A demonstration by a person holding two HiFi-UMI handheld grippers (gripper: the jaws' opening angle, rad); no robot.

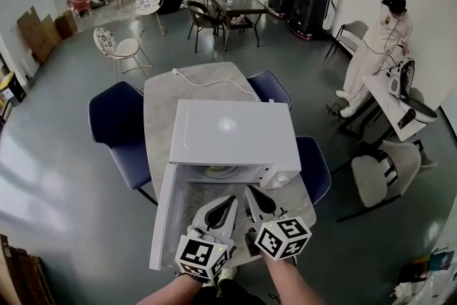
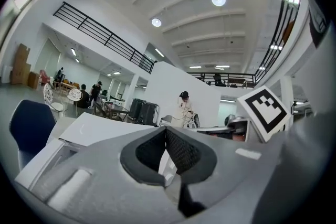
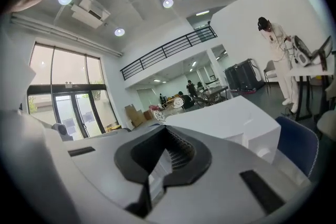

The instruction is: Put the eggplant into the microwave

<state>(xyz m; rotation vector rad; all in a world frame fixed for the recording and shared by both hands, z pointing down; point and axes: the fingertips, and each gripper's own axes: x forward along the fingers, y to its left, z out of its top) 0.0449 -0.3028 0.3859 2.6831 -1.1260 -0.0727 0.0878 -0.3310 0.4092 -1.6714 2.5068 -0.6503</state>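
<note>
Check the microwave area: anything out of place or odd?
Nothing spilled or damaged. The microwave door hangs open, the left gripper and right gripper are both shut with nothing between them, and no eggplant shows in any view.

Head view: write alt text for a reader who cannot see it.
A white box-shaped microwave sits on a pale stone-look table, its door swung open to the left. In front of the opening, the left tool and right tool are held side by side, both shut and empty.
</note>
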